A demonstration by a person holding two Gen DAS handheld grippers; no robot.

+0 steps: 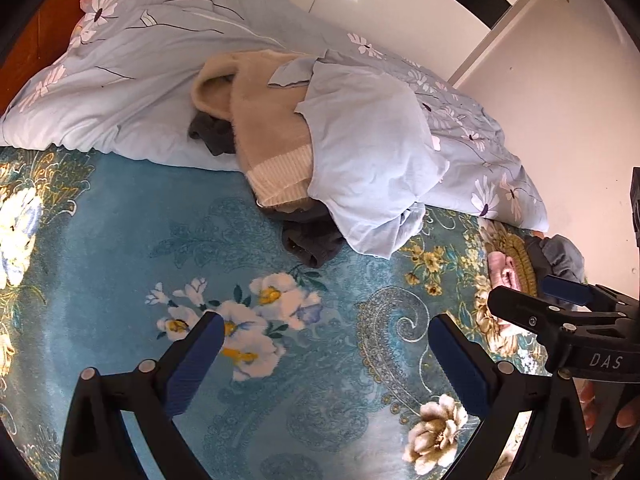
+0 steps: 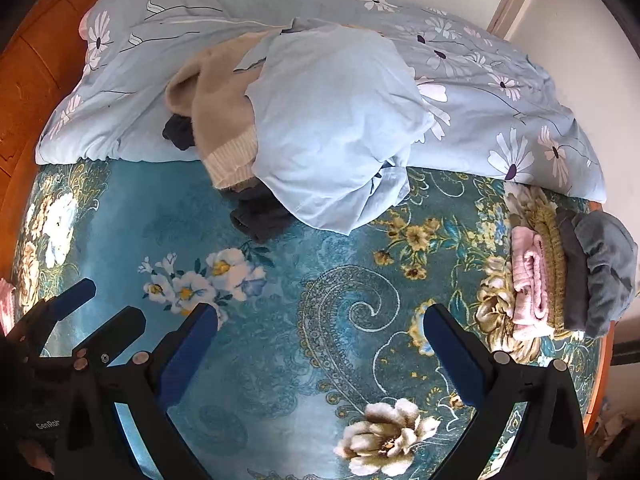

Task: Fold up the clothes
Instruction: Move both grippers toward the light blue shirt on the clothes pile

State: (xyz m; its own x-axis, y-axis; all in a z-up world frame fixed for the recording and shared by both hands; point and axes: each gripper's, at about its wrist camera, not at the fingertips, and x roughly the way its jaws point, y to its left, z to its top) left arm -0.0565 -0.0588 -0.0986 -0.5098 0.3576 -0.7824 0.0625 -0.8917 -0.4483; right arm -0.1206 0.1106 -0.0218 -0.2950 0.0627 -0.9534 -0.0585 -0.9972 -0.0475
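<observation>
Left wrist view, left gripper (image 1: 326,334) spread wide above bedspread (image 1: 132,220), right gripper (image 2: 320,322) likewise agape, both empty

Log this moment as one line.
left gripper: open, empty | right gripper: open, empty | unfolded pile: light blue shirt, beige sweater | folded stack: bed's right edge

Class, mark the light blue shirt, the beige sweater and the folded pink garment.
light blue shirt (image 2: 332,120), right wrist view, middle of its body.
beige sweater (image 1: 272,120), left wrist view, fuzzy body above the ribbed hem.
folded pink garment (image 2: 528,280), right wrist view, folded edge.
</observation>
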